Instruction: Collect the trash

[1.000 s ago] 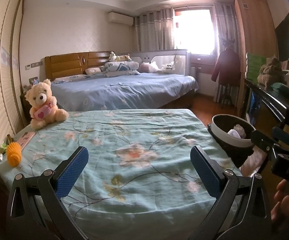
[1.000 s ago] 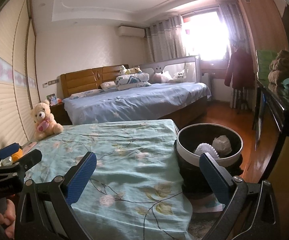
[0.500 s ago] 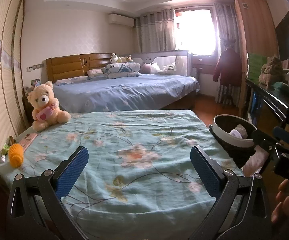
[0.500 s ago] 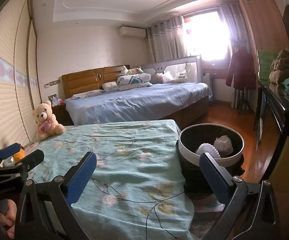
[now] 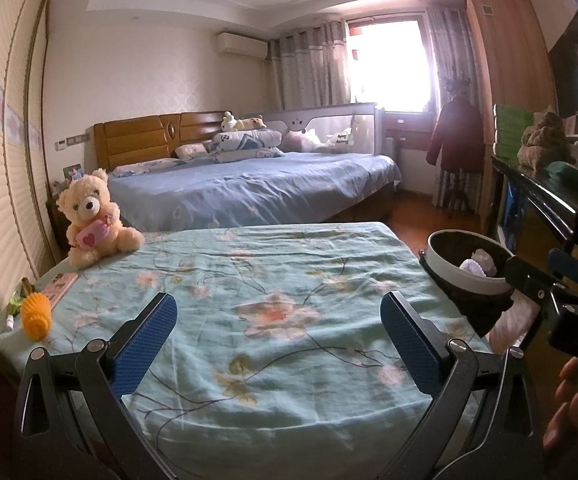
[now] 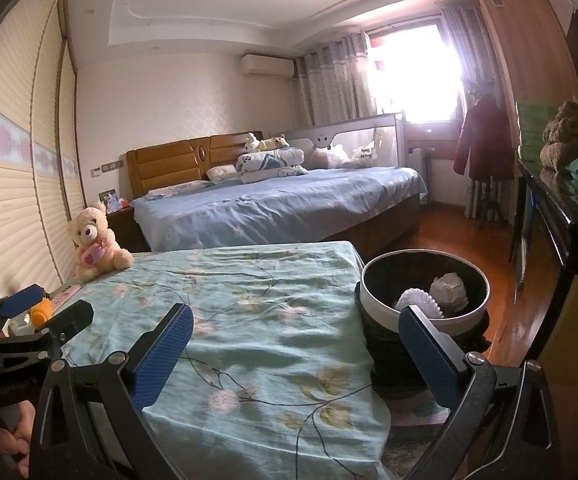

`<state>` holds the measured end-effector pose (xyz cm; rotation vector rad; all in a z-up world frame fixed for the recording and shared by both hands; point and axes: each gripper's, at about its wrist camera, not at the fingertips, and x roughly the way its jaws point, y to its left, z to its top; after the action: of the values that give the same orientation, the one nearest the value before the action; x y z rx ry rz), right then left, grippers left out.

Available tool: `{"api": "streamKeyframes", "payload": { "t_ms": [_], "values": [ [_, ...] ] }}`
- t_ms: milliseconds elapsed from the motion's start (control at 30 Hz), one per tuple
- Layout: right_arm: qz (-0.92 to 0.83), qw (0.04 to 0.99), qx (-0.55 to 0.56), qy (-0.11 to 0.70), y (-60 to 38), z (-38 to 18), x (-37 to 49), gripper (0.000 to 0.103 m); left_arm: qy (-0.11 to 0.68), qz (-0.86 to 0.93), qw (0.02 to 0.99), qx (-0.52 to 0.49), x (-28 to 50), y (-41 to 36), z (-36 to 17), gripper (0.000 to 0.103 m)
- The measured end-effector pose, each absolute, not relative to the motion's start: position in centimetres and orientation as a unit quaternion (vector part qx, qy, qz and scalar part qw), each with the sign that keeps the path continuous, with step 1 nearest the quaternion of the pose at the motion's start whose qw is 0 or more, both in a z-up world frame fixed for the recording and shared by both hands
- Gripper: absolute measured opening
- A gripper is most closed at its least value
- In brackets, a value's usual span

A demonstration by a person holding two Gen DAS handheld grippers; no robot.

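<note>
Sitting at the far left corner of the small bed (image 5: 281, 280) with the flowery green sheet is a teddy bear (image 5: 93, 220) holding a pink heart. Closer along the bed's left edge lies an orange paper cup (image 5: 37, 316), ridged and tipped on its side, next to a flat pink card (image 5: 60, 286). The left gripper (image 5: 279, 342) hangs over the near end of the bed with its blue fingers (image 5: 145, 344) spread wide, and nothing is between them. The right gripper (image 6: 295, 354) hangs over the bed's right edge, spread wide too and holding nothing. Just beside the bed's right side stands a round trash bin (image 6: 385, 312) with a white rim. Inside the bin are a white ridged paper cup (image 6: 419, 300) and a crumpled paper ball (image 6: 449, 290). Behind the small bed is a big blue bed (image 5: 257, 192).
</note>
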<state>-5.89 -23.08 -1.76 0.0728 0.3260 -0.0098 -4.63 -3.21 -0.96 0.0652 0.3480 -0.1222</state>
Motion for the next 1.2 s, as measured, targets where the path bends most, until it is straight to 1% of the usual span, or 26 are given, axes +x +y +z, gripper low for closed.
{"api": "streamKeyframes", "payload": {
  "t_ms": [1200],
  "values": [
    [0.001,0.986,0.036,0.162,-22.84,-1.39,-5.94,0.103,0.176,-0.066,0.982,0.035,-4.69,-3.25,-0.94,0.103]
  ]
}}
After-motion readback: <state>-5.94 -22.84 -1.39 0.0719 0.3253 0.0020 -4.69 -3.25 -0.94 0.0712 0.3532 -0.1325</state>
